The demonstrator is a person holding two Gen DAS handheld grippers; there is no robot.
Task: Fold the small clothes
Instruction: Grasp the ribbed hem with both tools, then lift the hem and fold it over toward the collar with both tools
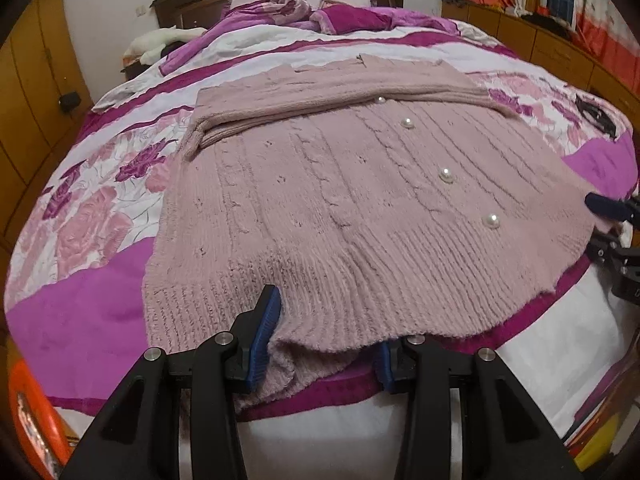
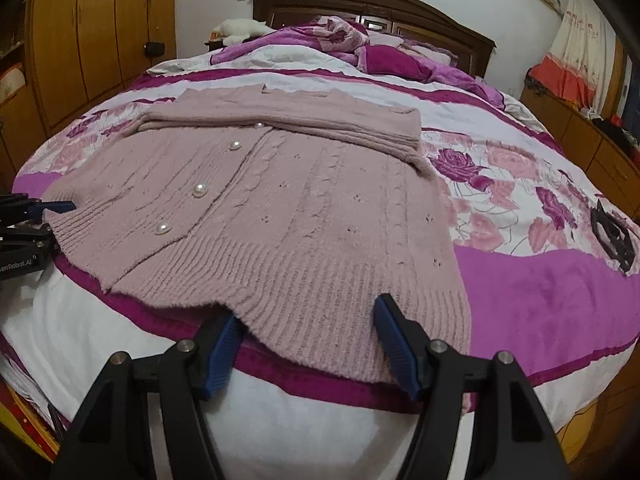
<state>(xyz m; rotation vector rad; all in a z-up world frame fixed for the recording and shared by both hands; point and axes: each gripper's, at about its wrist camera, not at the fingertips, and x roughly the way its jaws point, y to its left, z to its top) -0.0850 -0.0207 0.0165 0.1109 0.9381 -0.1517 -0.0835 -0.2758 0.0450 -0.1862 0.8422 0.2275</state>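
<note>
A dusty-pink knitted cardigan (image 1: 340,200) with pearl buttons (image 1: 446,176) lies flat on the bed, front up. Both sleeves (image 1: 320,114) are folded across the chest. My left gripper (image 1: 326,320) is at the near hem. Its jaws are closed on a bunch of ribbed hem, with one pad above the knit and the other below it. My right gripper (image 2: 310,310) stands open at the hem's other end. The cardigan (image 2: 280,208) runs loosely between its fingers, over one pad and under the other. Each gripper appears at the edge of the other view: left gripper (image 2: 52,216), right gripper (image 1: 604,220).
The bed carries a purple, white and pink rose-print quilt (image 1: 100,220), with a rumpled blanket (image 2: 360,48) by the dark headboard. A small black object (image 2: 612,236) lies on the quilt to the right. A wooden wardrobe (image 2: 100,20) stands on the left and low cabinets (image 2: 580,132) on the right.
</note>
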